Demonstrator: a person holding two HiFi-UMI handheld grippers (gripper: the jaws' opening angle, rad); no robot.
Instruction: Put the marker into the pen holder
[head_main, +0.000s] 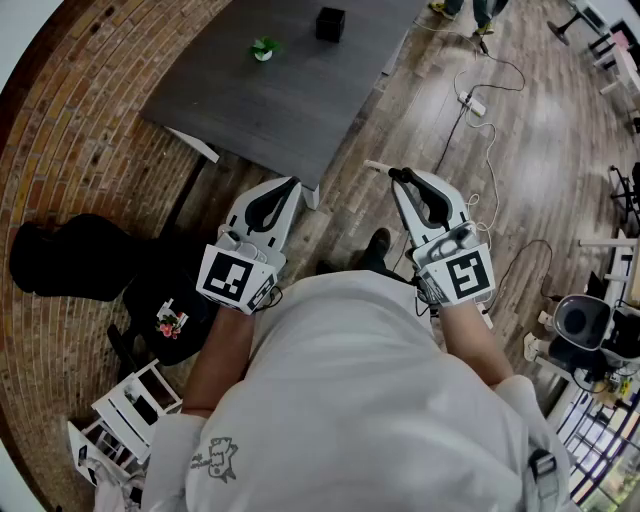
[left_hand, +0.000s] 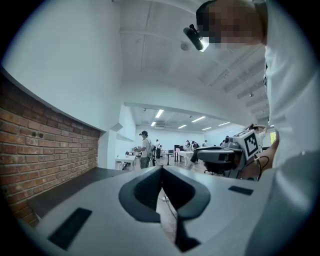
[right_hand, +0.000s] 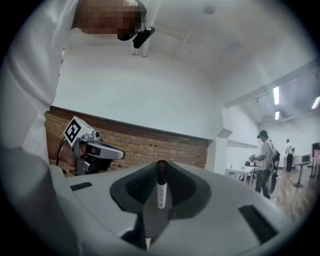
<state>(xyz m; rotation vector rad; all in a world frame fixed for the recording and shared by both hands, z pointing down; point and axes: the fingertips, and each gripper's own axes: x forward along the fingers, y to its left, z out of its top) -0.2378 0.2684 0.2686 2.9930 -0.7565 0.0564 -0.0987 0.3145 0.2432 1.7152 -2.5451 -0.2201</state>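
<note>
My right gripper (head_main: 398, 176) is held close to my body, pointing toward the table, shut on a marker (right_hand: 160, 189) with a white barrel and black cap. The marker's white end (head_main: 376, 166) pokes out sideways past the jaw tips. In the right gripper view the marker stands upright between the closed jaws (right_hand: 161, 172). My left gripper (head_main: 291, 184) is beside it, shut with nothing between its jaws (left_hand: 161, 174). The black pen holder (head_main: 330, 23) stands far ahead on the dark grey table (head_main: 290, 100), well away from both grippers.
A small green object (head_main: 264, 47) lies on the table left of the holder. A black bag (head_main: 70, 258) and a white rack (head_main: 132, 408) sit on the floor at left, by a brick wall. Cables (head_main: 478, 102) trail over the wooden floor at right.
</note>
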